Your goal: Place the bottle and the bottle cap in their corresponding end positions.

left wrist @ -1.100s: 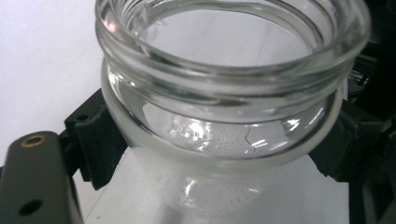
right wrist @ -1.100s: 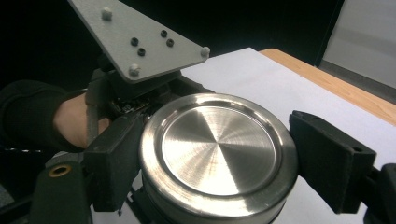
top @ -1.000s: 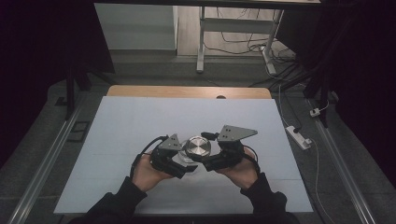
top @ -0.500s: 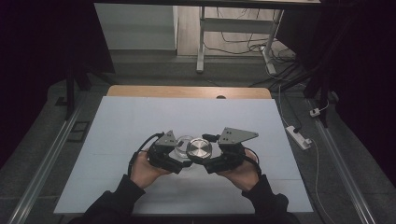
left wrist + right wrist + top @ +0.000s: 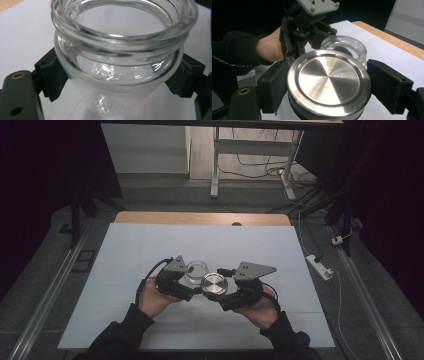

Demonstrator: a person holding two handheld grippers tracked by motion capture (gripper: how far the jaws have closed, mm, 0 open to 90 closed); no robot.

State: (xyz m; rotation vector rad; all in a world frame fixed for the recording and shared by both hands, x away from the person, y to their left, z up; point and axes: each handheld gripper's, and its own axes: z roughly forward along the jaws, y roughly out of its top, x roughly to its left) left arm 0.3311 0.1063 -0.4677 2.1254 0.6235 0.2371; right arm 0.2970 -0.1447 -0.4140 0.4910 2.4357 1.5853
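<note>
Glass jar (image 5: 117,65) open, empty; steel lid (image 5: 328,82) beside.

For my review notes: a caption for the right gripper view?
Right hand-held gripper clamps a steel lid beside the open glass jar.

Both grippers (image 5: 196,287) clamped — fingers (image 5: 273,86) tight

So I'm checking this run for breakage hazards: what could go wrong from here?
1. The left gripper clamps the clear glass jar only by its smooth rounded body; it might slip or tip.
2. The right gripper pinches the steel lid by its rim, close beside the jar; a small swing could knock metal on glass.
3. Both are held near the white table front edge, so a dropped piece could roll off.
</note>
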